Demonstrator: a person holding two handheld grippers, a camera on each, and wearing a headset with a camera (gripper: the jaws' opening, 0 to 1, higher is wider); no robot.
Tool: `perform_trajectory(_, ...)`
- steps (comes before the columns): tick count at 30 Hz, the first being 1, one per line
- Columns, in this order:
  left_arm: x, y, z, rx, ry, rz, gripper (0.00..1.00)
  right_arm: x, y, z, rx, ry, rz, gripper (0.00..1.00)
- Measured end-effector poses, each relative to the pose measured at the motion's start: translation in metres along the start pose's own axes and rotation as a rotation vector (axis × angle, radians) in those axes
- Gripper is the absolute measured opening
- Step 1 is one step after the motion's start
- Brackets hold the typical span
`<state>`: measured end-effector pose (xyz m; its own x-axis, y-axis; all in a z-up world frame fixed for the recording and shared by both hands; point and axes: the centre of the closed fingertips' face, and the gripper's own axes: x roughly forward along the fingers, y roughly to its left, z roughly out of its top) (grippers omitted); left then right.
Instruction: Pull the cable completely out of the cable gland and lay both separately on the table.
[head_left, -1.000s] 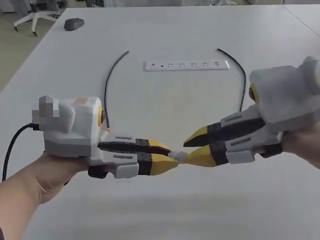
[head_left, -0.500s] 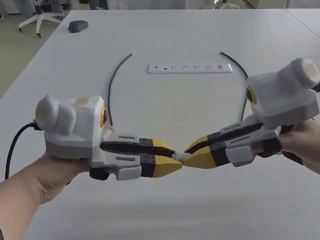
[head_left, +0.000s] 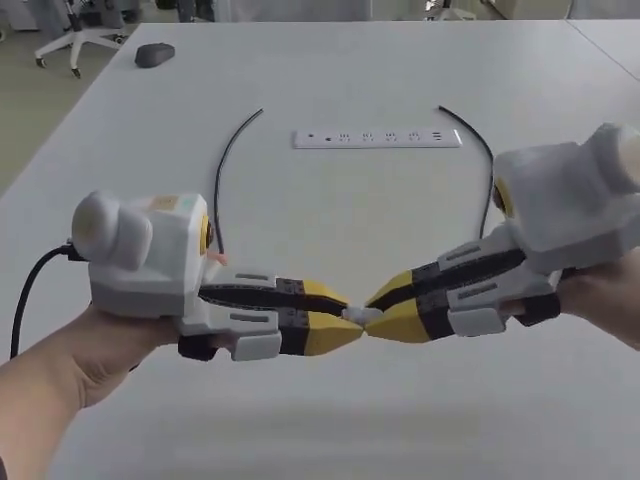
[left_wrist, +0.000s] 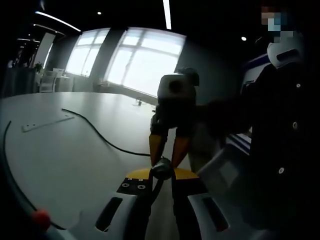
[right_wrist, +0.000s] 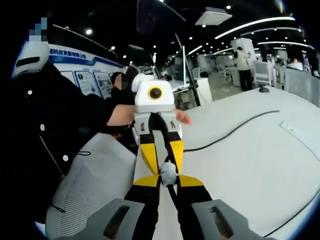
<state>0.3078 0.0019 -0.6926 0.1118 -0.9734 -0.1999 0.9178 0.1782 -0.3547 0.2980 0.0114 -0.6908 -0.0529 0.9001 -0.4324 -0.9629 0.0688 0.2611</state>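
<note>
Both tips meet above the table (head_left: 350, 200) | my right hand-held gripper (head_left: 372, 312) narrowed over the last second, now clamped on cable gland (head_left: 360, 316) | my left hand-held gripper (head_left: 350, 318) clamped on it too | cable (right_wrist: 172, 191) still threaded, pull not begun

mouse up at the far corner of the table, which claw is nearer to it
Left. The left claw is on the same side of the table as the mouse, though well short of it; the right claw comes in from the other side, slightly farther off.
</note>
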Motion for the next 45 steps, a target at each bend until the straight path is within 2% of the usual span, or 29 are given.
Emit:
perform_trajectory(8,0.001,0.002,-0.004,-0.033,0.022,0.008,0.15,0.003,-0.001,-0.004,-0.226,0.053,-0.068,0.07)
perform_trajectory(17,0.001,0.006,-0.004,-0.059,0.022,0.025,0.15,0.004,-0.005,-0.006,-0.336,0.071,-0.119,0.07)
perform_trajectory(20,0.002,0.006,-0.004,-0.062,0.024,0.027,0.15,0.004,-0.006,-0.007,-0.352,0.072,-0.125,0.07)
perform_trajectory(24,0.004,0.006,-0.006,-0.050,0.025,0.031,0.15,0.003,-0.010,-0.009,-0.291,0.076,-0.135,0.08)
perform_trajectory(27,0.003,0.008,-0.004,-0.044,0.017,0.038,0.15,0.001,-0.012,-0.007,-0.293,0.064,-0.150,0.09)
perform_trajectory(31,-0.001,0.011,-0.008,-0.034,0.035,0.050,0.15,-0.007,-0.016,-0.009,-0.263,0.064,-0.166,0.10)
perform_trajectory(34,-0.002,0.011,-0.010,-0.033,0.040,0.052,0.15,-0.011,-0.021,-0.013,-0.285,0.089,-0.186,0.04)
perform_trajectory(35,-0.001,0.010,-0.010,-0.033,0.038,0.051,0.15,-0.011,-0.021,-0.012,-0.283,0.082,-0.186,0.05)
perform_trajectory(37,-0.001,0.011,-0.009,-0.030,0.036,0.052,0.15,-0.010,-0.016,-0.012,-0.246,0.069,-0.157,0.08)
perform_trajectory(40,0.000,0.011,-0.007,-0.026,0.031,0.051,0.15,-0.007,-0.017,-0.017,-0.274,0.102,-0.166,0.06)
perform_trajectory(43,0.001,0.010,-0.005,-0.023,0.027,0.050,0.15,-0.003,-0.015,-0.020,-0.282,0.115,-0.154,0.06)
perform_trajectory(45,0.001,0.010,-0.005,-0.023,0.027,0.049,0.15,-0.002,-0.015,-0.021,-0.321,0.129,-0.163,0.03)
